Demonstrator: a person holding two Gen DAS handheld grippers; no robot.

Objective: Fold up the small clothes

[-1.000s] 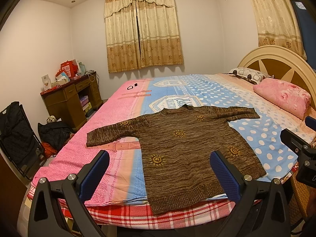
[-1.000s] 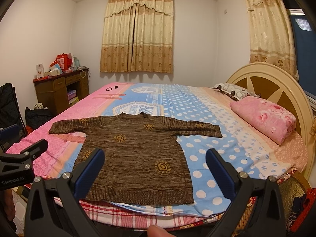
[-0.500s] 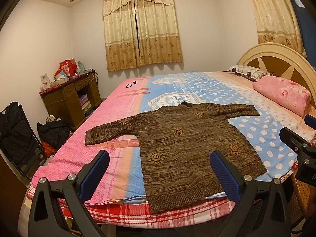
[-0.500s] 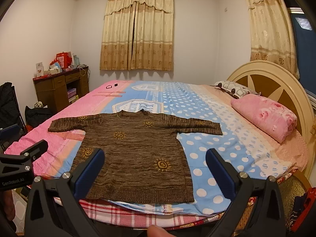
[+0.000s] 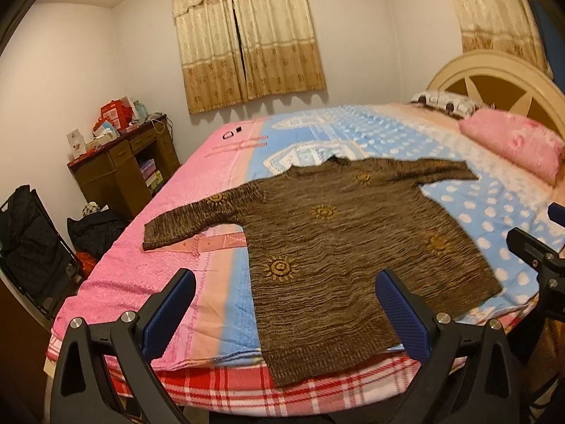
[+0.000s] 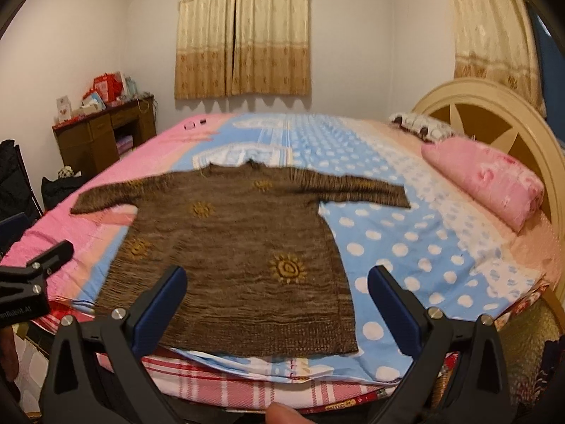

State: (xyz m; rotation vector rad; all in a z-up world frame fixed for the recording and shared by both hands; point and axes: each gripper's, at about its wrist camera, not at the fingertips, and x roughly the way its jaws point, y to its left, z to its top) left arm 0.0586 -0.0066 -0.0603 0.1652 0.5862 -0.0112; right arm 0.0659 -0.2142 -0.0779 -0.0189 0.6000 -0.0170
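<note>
Both claws, left claw (image 5: 284,304) and right claw (image 6: 277,298), gape wide and empty, above the sweater (image 5: 339,233) lying flat on the bed (image 5: 197,190).

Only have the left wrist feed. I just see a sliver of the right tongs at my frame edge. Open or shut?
Observer: Open. The right tongs are spread wide, with nothing between the pads.
Operator: What are they aimed at?
Observer: In the right wrist view, the sweater has its lower half framed between the pads, and its hem lies flat near the edge of the bed.
Operator: Anything intruding?
Observer: A fingertip pokes in at the bottom edge of the right wrist view, below the tongs.
</note>
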